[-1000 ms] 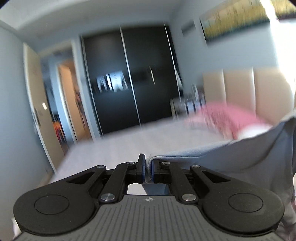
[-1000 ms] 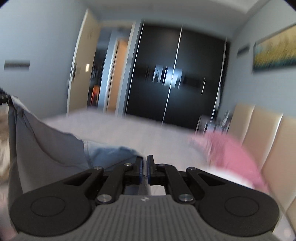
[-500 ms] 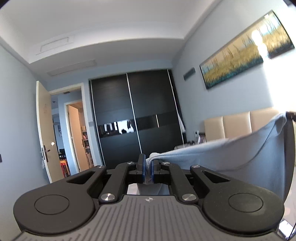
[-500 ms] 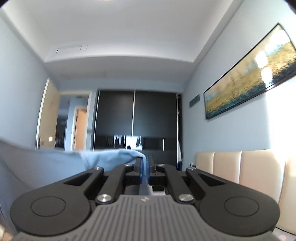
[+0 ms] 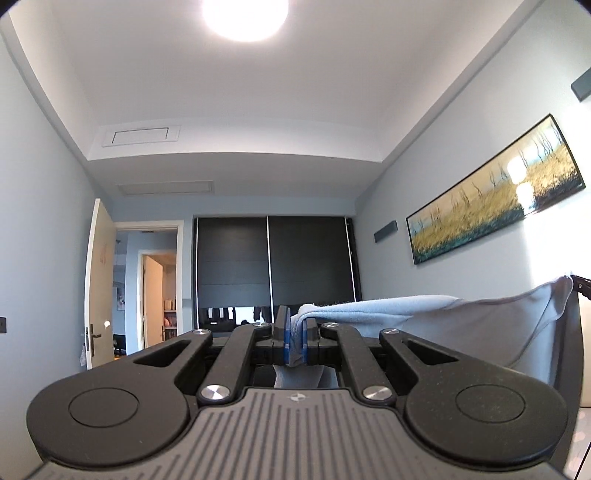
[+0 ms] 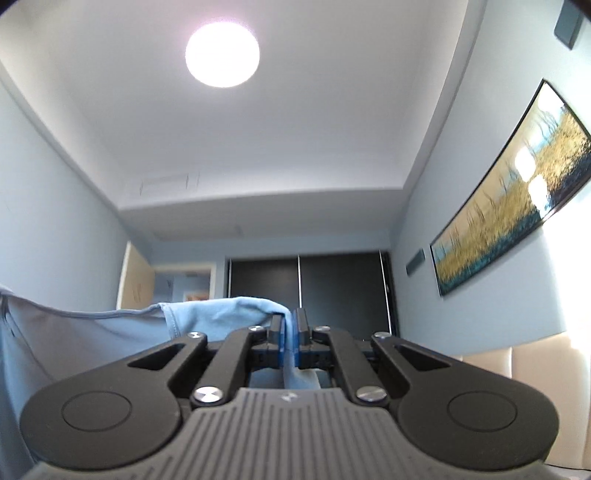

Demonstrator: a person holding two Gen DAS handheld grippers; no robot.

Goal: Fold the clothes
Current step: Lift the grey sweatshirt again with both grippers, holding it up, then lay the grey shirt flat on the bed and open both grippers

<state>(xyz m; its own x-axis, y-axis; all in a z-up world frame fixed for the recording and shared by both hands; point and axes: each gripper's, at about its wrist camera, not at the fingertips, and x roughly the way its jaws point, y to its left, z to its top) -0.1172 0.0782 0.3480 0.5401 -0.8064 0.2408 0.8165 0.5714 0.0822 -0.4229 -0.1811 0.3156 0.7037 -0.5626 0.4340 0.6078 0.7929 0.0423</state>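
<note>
While both cameras tilt up toward the ceiling, a pale blue garment (image 5: pixel 406 314) hangs stretched in the air between two hand-held grippers.

In the left wrist view, an open door (image 5: pixel 98 280) stands at far left, with a lit doorway beside it. A dark wardrobe (image 5: pixel 273 266) with sliding panels fills the far wall. Low in the middle, the left hand-held gripper (image 5: pixel 294 341) is clamped on a bunched edge of the garment, the cloth pinched between its blue pads. From there the fabric runs rightward as a taut band, rising to a corner at the right edge. A long framed painting (image 5: pixel 495 199) of golden grass hangs on the right wall. A round ceiling light (image 5: pixel 245 14) glows overhead.

In the right wrist view, the garment (image 6: pixel 110 332) enters from the left edge, sags slightly, and folds over into the right hand-held gripper (image 6: pixel 290 336), which is closed tight on it. The wardrobe (image 6: pixel 332 284) sits behind. The painting (image 6: pixel 517 199) slants along the right wall, and a beige padded headboard (image 6: pixel 517 365) shows at lower right.
</note>
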